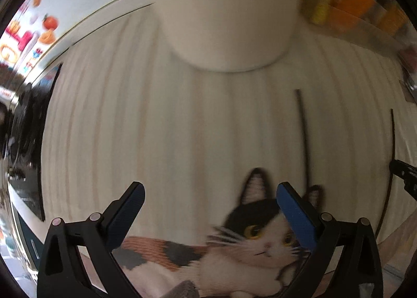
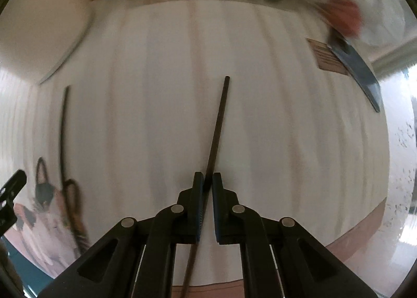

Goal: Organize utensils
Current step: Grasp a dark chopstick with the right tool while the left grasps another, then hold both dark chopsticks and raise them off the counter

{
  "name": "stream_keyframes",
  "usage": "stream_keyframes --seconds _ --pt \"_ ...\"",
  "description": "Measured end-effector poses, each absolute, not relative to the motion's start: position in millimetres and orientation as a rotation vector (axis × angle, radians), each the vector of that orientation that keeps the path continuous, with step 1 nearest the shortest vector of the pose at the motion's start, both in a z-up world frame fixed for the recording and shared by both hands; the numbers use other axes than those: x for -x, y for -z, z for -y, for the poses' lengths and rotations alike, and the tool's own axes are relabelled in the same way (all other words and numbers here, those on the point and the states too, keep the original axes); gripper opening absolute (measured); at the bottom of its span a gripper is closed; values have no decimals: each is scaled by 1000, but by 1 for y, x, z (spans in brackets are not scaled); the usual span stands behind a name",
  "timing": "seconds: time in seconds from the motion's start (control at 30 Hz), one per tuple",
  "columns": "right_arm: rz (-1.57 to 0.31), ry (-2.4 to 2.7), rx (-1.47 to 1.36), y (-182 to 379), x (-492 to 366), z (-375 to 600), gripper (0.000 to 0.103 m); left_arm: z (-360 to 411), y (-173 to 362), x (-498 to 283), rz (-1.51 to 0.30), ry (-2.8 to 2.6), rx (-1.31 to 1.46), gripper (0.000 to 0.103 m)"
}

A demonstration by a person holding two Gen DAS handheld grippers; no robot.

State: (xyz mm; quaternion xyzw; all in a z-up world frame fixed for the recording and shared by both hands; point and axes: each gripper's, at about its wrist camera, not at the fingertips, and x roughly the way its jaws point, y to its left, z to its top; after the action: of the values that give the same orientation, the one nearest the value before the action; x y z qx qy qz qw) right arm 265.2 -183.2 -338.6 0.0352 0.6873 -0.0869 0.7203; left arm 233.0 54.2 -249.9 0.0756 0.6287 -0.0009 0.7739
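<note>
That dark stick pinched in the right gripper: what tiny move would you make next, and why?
Probably lift it straight up. The right gripper is shut on one chopstick, whose far end still lies on the mat. The white cup stands further along, so the stick likely must clear the mat first.

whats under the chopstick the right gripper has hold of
The chopstick in the right gripper lies over the white ribbed mat. The gripper's body hides the stretch behind the fingertips.
</note>
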Motion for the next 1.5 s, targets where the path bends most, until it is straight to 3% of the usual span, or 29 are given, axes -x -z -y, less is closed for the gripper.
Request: stream_keyframes --seconds 0.5,0.7,0.77,0.83,0.87,1.17,1.5 --pt "-1493 192 -173 340 -245 219 7 23 263 -248 -1396 125 -232 100" --pt "-1489 204 -171 337 -247 213 7 35 271 -248 -1398 154 -231 62" --pt "-1489 206 -168 337 -248 208 7 36 269 -249 -1392 186 -198 41" --pt "-1490 207 -166 337 -249 208 7 33 269 -251 -1392 192 -201 8" --pt "-1492 208 -163 337 -249 207 7 32 269 -251 -1399 188 -215 5" --pt "-1495 187 -155 340 -252 192 8 -49 270 -247 -1428 50 -208 5" --pt "-1534 -36 -113 341 -260 107 7 -112 271 -237 -1456 -32 -127 5"
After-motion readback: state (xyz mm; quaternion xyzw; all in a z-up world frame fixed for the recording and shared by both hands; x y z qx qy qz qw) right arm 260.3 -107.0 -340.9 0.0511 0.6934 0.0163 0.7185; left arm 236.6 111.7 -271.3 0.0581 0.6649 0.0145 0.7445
